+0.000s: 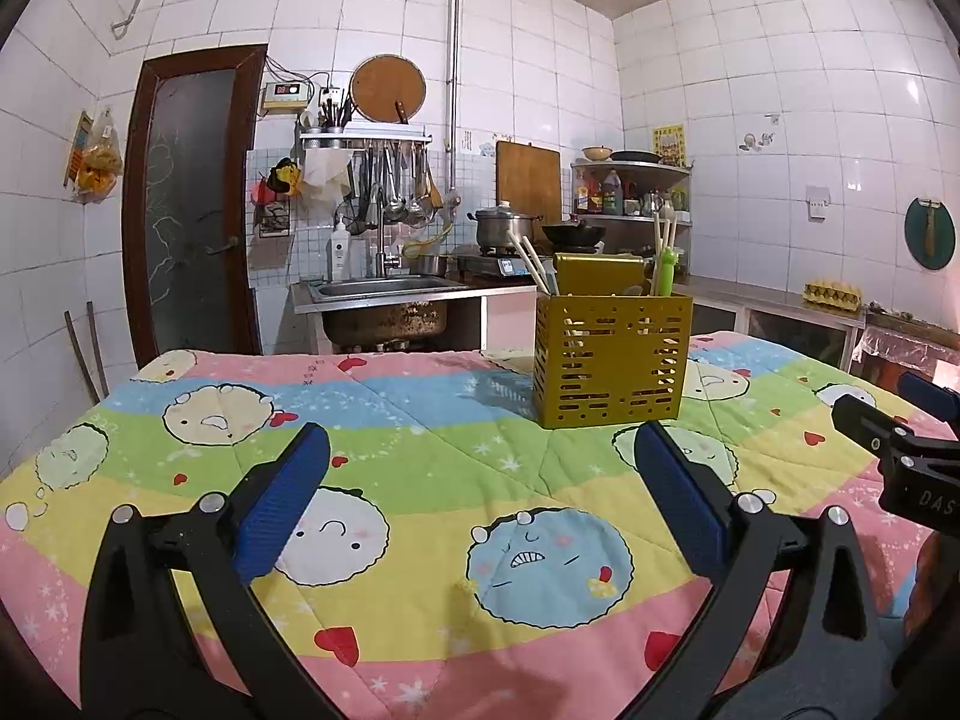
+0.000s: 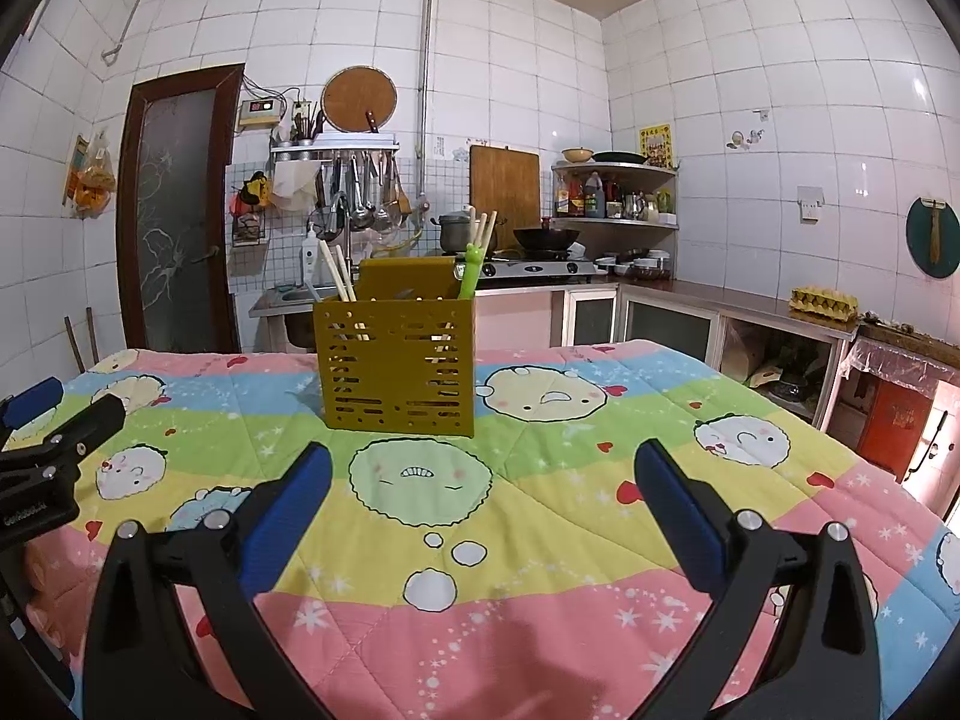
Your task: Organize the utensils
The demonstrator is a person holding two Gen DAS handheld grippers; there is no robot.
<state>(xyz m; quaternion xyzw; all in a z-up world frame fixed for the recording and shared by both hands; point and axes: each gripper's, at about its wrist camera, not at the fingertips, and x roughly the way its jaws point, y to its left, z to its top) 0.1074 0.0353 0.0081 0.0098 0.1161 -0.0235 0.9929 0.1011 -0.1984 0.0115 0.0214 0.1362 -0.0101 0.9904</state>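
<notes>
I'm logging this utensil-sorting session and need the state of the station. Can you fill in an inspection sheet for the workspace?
Surface: table under a cartoon-print quilt, lying flat.
Job's things: yellow perforated holder upright; chopsticks and a green utensil stand inside.
Clutter: nothing seen loose on the quilt.
Grippers: left gripper open, empty; right gripper open, empty; both short of the holder.
Cables: nothing seen on the table.
Surroundings: tiled kitchen, sink, stove with wok, egg carton on the counter.
</notes>
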